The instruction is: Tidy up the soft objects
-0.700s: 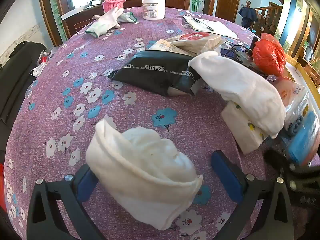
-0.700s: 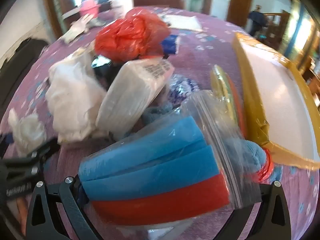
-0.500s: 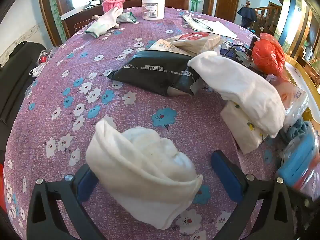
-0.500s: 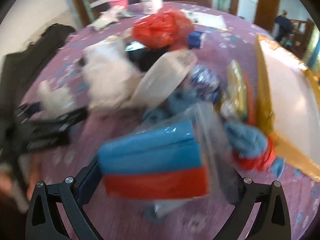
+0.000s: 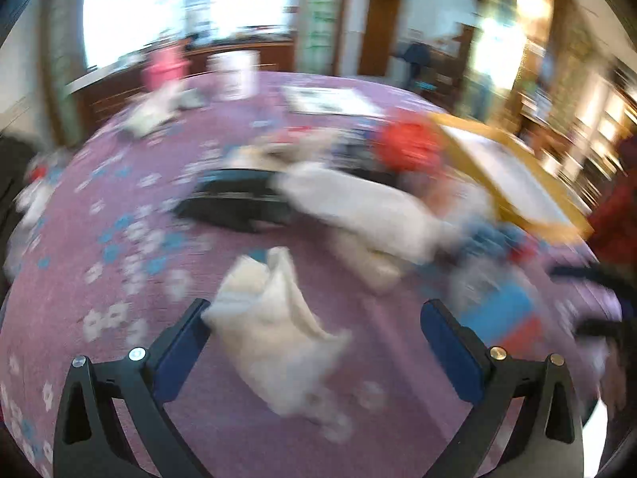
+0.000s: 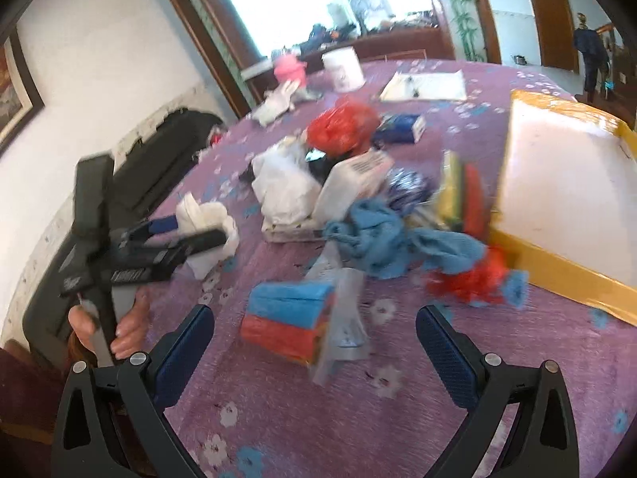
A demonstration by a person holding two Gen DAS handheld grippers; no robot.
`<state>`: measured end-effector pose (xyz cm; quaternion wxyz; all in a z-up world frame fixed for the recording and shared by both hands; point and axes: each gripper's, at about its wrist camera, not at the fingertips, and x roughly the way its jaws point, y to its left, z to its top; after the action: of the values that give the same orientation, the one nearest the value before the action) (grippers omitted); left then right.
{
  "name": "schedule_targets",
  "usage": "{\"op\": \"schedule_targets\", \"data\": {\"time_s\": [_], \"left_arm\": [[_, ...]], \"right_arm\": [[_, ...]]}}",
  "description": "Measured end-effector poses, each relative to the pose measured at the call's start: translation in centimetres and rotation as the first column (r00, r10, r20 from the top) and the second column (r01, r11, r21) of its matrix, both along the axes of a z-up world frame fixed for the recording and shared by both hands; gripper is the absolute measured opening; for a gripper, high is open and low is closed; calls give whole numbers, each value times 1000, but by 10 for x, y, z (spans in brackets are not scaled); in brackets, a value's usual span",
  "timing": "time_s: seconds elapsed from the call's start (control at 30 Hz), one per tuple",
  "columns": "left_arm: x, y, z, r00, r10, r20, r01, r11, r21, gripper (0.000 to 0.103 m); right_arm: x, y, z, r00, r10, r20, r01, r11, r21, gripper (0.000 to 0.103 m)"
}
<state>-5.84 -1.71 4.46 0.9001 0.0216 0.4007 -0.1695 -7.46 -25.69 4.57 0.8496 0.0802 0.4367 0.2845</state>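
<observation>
Two tongs wide, holding nothing | left tongs [image 5: 316, 312] straddle white cloth [image 5: 274, 326] | right tongs [image 6: 314, 320] near bagged sponges [image 6: 292, 316] on desk [image 6: 398, 418]

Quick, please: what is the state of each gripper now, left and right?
Left gripper: open, holding nothing; the white cloth lies between its fingers.
Right gripper: open, holding nothing; the sponge bag lies on the table.

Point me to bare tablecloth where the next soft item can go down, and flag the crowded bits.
Free: the tablecloth between the right gripper and the bagged sponges, plus the stretch right of them below the yellow tray. Far cloth around the papers is open too. Crowded: the middle pile from the red bag to the blue towel.
</observation>
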Motion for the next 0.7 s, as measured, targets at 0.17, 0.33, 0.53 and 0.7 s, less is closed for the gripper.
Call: {"op": "schedule_targets", "data": {"time_s": [0.17, 0.33, 0.53, 0.7], "left_arm": [[-32, -58, -1, 972, -229, 46, 213, 951, 224, 103], [-41, -98, -10, 943, -331, 22, 309, 900, 307, 103], [-20, -117, -28, 949, -308, -61, 311, 899, 307, 77], [-8, -114, -25, 962, -252, -103, 271, 927, 261, 46]], "right_arm": [[-16, -32, 3, 998, -21, 56, 18, 999, 52, 102], [-28, -57, 0, 996, -48, 77, 38, 992, 120, 102], [-46, -85, -7, 994, -80, 71, 67, 982, 178, 102], [-51, -90, -8, 993, -94, 70, 77, 975, 209, 102]]}}
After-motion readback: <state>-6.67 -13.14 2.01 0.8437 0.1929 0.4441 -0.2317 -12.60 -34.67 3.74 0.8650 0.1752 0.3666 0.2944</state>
